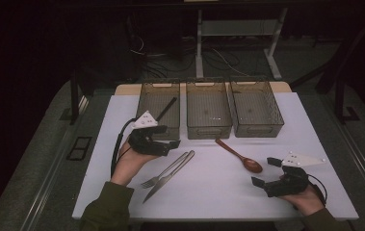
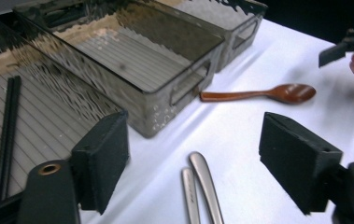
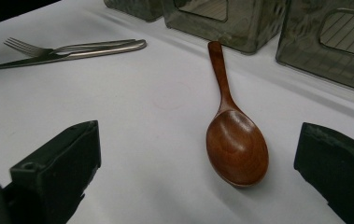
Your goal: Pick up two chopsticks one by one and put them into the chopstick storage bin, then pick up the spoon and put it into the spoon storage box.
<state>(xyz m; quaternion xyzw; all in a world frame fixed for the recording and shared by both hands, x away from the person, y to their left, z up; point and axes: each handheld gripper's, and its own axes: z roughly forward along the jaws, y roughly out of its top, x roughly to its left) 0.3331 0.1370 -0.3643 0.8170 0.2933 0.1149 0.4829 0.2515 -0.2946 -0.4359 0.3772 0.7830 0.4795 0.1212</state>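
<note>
hovering with jaws spread and empty, the left gripper (image 1: 170,146) sits by the chopsticks' smoky plastic bin (image 1: 147,103) while the right gripper (image 1: 266,174), likewise spread wide, lines up on the brown wooden spoon (image 1: 240,156).

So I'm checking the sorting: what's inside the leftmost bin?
The leftmost bin holds a pair of black chopsticks on its ribbed floor. The left gripper hides its near corner.
</note>
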